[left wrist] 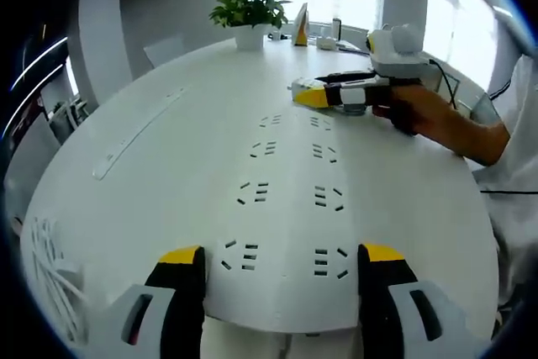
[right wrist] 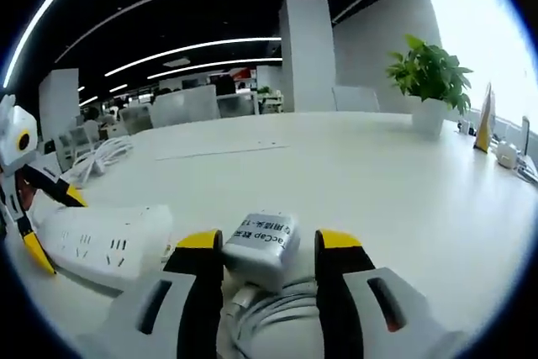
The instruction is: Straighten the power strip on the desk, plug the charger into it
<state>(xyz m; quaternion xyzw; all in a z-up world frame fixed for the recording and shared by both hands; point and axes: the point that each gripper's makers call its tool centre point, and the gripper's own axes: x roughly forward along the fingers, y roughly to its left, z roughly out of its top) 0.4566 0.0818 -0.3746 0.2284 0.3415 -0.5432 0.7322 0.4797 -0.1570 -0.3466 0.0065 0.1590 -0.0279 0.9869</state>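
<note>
The white power strip lies on the white desk and runs away from my left gripper. The yellow-tipped jaws sit against the two sides of its near end. In the right gripper view the same strip lies at the left, with the left gripper on its far end. My right gripper is shut on a white charger block with a printed label, and the charger's white cable is bunched below it. The right gripper also hovers just past the strip's far end, held by a hand.
A potted plant stands at the desk's far edge, with small items beside it. A coil of white cable lies at the left. A long flat cover strip is set into the desk top. The plant stands at the right.
</note>
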